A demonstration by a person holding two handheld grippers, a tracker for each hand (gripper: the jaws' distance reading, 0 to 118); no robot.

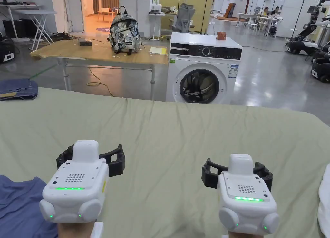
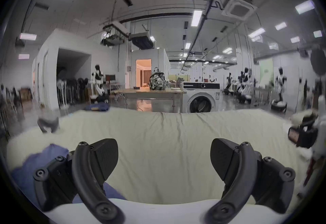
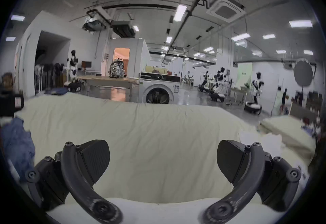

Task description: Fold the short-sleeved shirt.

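The work area is a bed covered by a pale green sheet [image 1: 167,132], creased but bare between and ahead of both tongs. Beyond its far edge stand a front-loading washing machine [image 1: 203,69] with its round door facing the bed, and a wooden surface [image 1: 96,51] carrying a patterned backpack [image 1: 125,34], a small black box [image 1: 85,42] and a yellow pad [image 1: 158,50]. A folded dark blue garment [image 1: 17,89] lies at the bed's far left edge.

The blue short-sleeved shirt [image 1: 19,206] lies crumpled at the near left corner, just beside the left tongs [image 2: 164,160]; its orientation and long axis cannot be determined. A white fabric item [image 1: 324,203] lies at the right edge.

Left tongs: released, jaws wide apart, empty. Right tongs [image 3: 163,160]: released, jaws wide apart, empty. Both hover over bare sheet.
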